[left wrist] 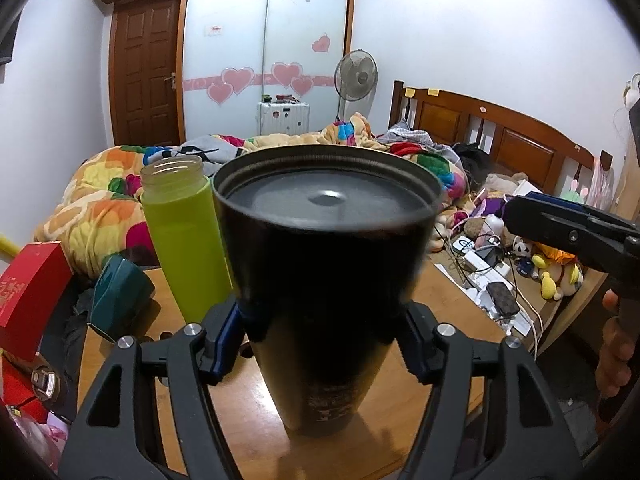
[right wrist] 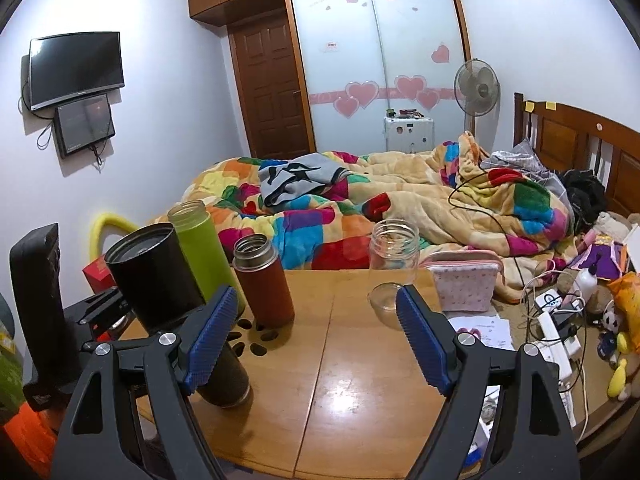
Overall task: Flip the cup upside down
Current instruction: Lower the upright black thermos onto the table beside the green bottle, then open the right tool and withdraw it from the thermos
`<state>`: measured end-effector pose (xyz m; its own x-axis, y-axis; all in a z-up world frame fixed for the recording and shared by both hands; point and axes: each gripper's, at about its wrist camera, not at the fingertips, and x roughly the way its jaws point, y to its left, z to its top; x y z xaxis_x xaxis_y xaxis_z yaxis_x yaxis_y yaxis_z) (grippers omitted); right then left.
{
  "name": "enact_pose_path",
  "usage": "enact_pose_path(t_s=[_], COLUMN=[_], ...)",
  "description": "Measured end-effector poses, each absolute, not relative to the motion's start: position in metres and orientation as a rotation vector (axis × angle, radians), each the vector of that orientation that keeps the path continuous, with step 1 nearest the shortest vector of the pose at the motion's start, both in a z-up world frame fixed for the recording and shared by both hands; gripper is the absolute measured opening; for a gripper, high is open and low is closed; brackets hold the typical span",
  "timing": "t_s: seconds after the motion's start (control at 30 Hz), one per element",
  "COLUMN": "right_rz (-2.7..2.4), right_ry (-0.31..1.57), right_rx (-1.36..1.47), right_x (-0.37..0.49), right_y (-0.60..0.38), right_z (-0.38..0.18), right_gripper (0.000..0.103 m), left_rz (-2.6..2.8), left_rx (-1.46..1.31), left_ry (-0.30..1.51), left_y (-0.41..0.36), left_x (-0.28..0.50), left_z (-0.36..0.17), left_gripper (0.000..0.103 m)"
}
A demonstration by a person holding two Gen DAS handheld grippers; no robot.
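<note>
A tall black tumbler [left wrist: 324,280] stands on the wooden table [left wrist: 248,420], narrow end down and wide end up, tilted a little. My left gripper [left wrist: 324,328] is shut on its middle; both blue pads press its sides. In the right wrist view the same tumbler [right wrist: 156,276] leans at the table's left, with the left gripper [right wrist: 104,304] behind it. My right gripper [right wrist: 316,336] is open and empty over the table, its left blue pad [right wrist: 212,332] in front of the tumbler. It shows at the right edge of the left wrist view [left wrist: 560,232].
A lime green bottle [right wrist: 200,252], a brown thermos [right wrist: 264,280] and a clear glass jar [right wrist: 394,268] stand open on the table. A pink pouch [right wrist: 468,280] lies at its back right. A bed with a colourful blanket [right wrist: 400,208] lies beyond. Cables and toys clutter the right side.
</note>
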<state>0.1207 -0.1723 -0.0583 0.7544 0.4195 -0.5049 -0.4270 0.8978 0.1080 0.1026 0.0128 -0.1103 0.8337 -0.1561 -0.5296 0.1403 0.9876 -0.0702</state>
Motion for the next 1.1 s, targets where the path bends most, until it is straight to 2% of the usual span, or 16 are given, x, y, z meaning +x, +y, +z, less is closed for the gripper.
enact_pose_path(t_s=[0.43,0.53,0.73,0.9,0.97,1.1], right_rz=[0.481,0.486,0.521,0.542,0.547,0.557], right_ry=[0.534,0.523,0.483,0.425,0.404,0.363], right_rx=[-0.005,0.003,0.008,-0.011,-0.019,-0.036], right_x=[0.101,0.093,0.067,0.036,0.026,0.002], right_y=[-0.167,-0.165,-0.159,-0.151,-0.15,-0.146], right_z=[-0.043,-0.036,-0.014,0.006,0.014,0.029], right_gripper=[0.08,0.084,0.085,0.093,0.1,0.102], left_rz=[-0.102,-0.073,-0.025,-0.003,0.0,-0.004], left_rx=[-0.06,-0.071,-0.101,-0.106,-0.103,-0.094], left_ry=[0.471,0.438,0.379,0.331,0.312,0.278], left_y=[0.03,0.038,0.053,0.059,0.059,0.055], left_x=[0.058,0.041,0.01,-0.019,-0.03,-0.048], left_z=[-0.075,-0.059,-0.029,-0.005,0.002,0.015], left_gripper=[0.09,0.092,0.097,0.101,0.101,0.103])
